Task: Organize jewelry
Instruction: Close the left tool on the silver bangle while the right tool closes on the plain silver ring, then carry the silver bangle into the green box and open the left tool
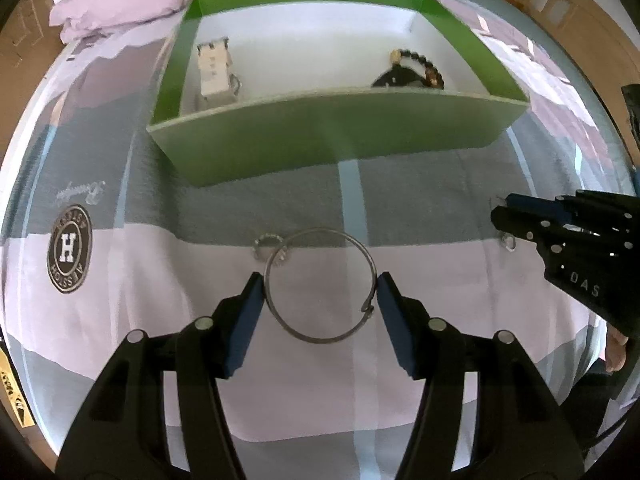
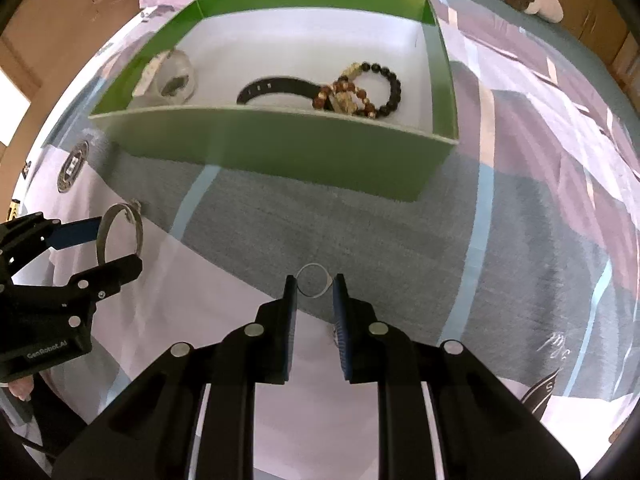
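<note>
Metal bangle [image 1: 320, 286] lies flat, clamped across by left tool [image 1: 320, 294] — right tool [image 2: 315, 286] pinches a small ring [image 2: 315, 286].

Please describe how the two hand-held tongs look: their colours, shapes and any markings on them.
Both tongs, left and right, have black plastic bodies with two angular, tapering arms. Flat blue pads line the inner faces, and round silver fasteners dot the arms. White lettering reads "GenRobot.AI" on the left one, and "DAS" on the right one.

Bangle [image 1: 320, 286] and ring [image 2: 315, 281] on bedspread [image 1: 420, 208] before box [image 1: 332, 136]
</note>
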Demonstrator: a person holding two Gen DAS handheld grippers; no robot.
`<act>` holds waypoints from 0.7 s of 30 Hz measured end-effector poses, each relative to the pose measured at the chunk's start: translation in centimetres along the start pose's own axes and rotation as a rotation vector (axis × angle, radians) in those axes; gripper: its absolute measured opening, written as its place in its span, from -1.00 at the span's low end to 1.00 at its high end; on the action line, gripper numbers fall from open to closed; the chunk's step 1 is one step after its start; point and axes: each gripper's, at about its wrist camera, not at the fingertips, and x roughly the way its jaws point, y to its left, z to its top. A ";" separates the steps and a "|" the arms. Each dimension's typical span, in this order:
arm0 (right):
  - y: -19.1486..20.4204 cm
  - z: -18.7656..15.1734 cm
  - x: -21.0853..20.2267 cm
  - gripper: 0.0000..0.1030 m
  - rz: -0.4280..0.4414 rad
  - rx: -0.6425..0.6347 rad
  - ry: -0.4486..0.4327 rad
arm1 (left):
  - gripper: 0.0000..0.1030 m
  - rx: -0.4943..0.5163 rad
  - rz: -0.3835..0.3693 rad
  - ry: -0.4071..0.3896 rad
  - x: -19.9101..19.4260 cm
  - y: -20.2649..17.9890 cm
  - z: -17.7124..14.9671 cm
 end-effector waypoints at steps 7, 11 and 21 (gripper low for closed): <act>1.1 0.2 -2.1 -0.65 -0.028 -0.047 -0.093 | 0.13 -0.001 0.030 -0.071 -1.4 0.1 0.3; 1.1 0.0 -2.4 -0.65 -0.034 -0.062 -0.096 | 0.13 -0.005 0.031 -0.069 -1.4 0.2 0.3; 1.2 0.0 -2.2 -0.65 -0.038 -0.060 -0.100 | 0.13 -0.010 0.028 -0.076 -1.4 0.4 0.3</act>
